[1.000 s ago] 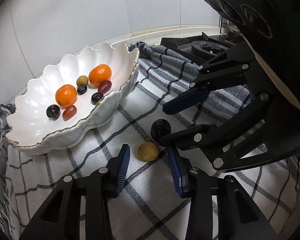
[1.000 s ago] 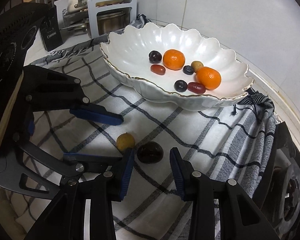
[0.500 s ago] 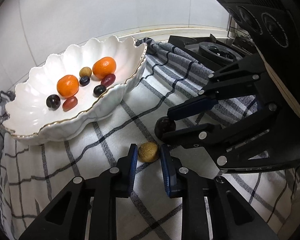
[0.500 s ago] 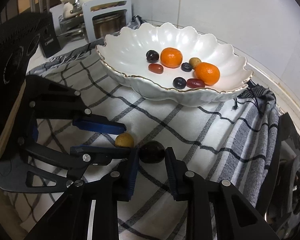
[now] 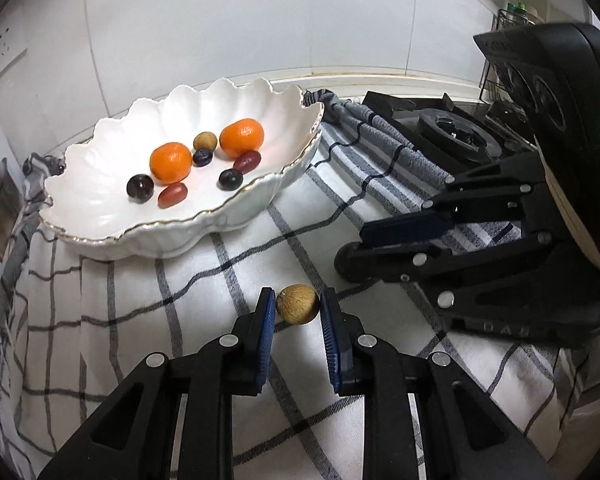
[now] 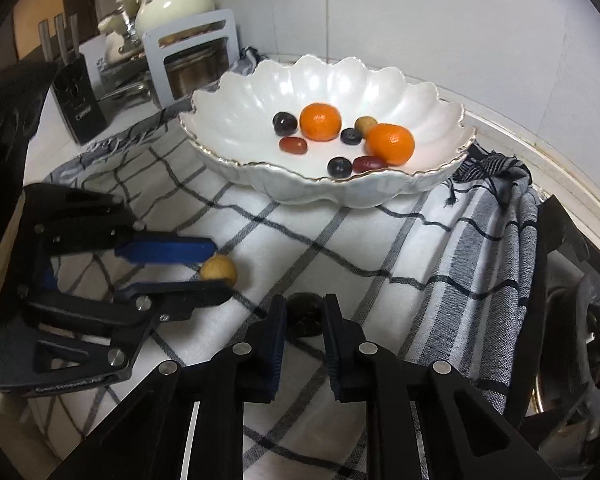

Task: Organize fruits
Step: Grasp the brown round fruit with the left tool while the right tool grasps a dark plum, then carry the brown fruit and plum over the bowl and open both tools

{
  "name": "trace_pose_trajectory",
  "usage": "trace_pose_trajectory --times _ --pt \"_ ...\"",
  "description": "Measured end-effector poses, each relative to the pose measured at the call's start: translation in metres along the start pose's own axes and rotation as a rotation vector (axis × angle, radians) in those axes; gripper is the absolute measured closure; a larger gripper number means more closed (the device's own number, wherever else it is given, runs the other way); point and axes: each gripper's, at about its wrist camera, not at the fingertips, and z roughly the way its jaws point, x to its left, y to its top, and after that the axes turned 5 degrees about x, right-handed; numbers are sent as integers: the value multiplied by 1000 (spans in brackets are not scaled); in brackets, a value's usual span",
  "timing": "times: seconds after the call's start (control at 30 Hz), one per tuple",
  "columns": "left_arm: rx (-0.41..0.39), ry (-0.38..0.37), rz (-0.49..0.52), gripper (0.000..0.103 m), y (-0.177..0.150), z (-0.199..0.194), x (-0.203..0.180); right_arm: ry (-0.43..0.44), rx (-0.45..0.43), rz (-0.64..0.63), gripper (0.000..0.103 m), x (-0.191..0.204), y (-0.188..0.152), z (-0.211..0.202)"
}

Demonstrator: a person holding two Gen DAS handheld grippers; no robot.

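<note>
A tan round fruit (image 5: pixel 298 309) sits on the checked cloth (image 5: pixel 140 280), and my left gripper (image 5: pixel 297 297) is shut on it, blue pads pressed to both its sides. Just to its right a dark fruit (image 6: pixel 306 318) is pinched by my right gripper (image 6: pixel 305 302), whose jaws are closing tight on it. In the right wrist view the left gripper (image 6: pixel 219 270) comes in from the left around the tan fruit (image 6: pixel 219 270). Behind stands a white scalloped bowl (image 5: pixel 180 222) with two oranges (image 5: pixel 171 162) and several small dark and red fruits.
A gas stove burner (image 5: pixel 452 132) lies at the right, partly under the cloth's folded edge. A dish rack with pots (image 6: pixel 188 60) and a black box (image 6: pixel 78 100) stand at the back left. A tiled wall runs behind the bowl.
Both grippers have shut: the left one's pads closed on the tan fruit, the right one's on the dark fruit. Both hands have rolled a little and stayed in place.
</note>
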Motion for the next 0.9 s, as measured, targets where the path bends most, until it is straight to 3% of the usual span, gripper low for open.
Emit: trace_pose_trajectory --times 0.27,0.33,0.37,0.57,0.63,0.9 --pt "-12 22 -45 79 -6 -8 3 -2 -4 12 81 1 5 3" --pt "-18 30 -52 79 -7 -10 4 -8 11 22 70 -1 7 7" --pt "-21 37 -55 79 -7 -12 4 -10 21 25 69 -1 7 10" --pt "-28 68 -74 79 -8 -15 6 -8 59 50 70 -6 5 23" --pt "-25 72 -85 79 -7 -15 7 -17 52 49 75 -6 4 23" --pt "-35 79 -120 79 -5 -21 6 -25 6 59 75 -4 -1 8"
